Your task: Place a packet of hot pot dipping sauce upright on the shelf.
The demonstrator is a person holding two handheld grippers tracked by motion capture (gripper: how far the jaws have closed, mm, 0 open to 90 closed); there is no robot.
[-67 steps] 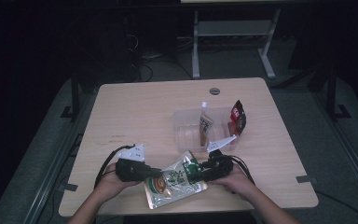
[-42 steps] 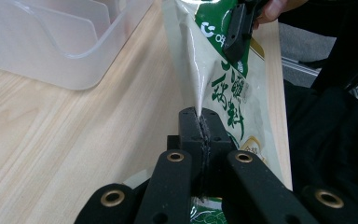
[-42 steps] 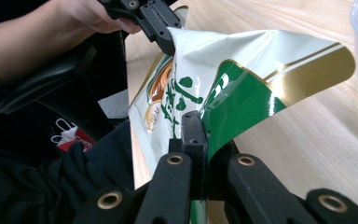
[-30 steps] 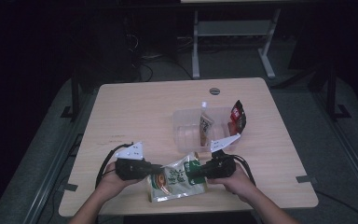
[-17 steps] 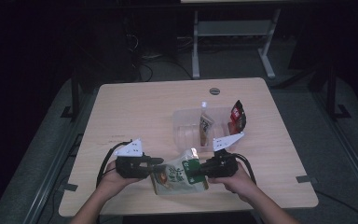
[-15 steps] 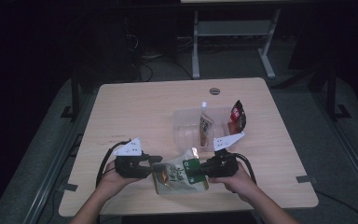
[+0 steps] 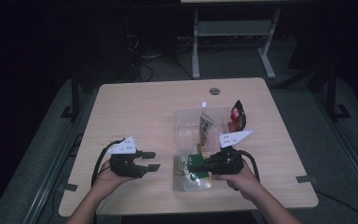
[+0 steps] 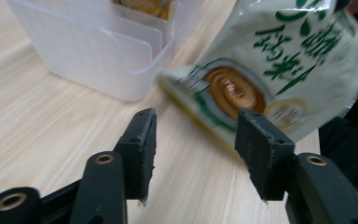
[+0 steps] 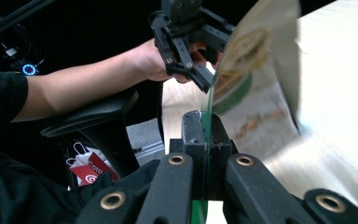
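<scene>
Right tongs pinch the green pouch's edge; left tongs, just spreading, stand beside it.

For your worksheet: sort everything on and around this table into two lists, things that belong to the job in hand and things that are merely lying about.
In the job:
- green-and-white pouch, clamped at its edge by the right gripper
- left gripper, jaws just opened, nothing between them
- clear plastic bin, close beside the pouch

Lying about:
- spouted pouch inside the bin
- red-and-black packet
- white desk frame behind the table
</scene>
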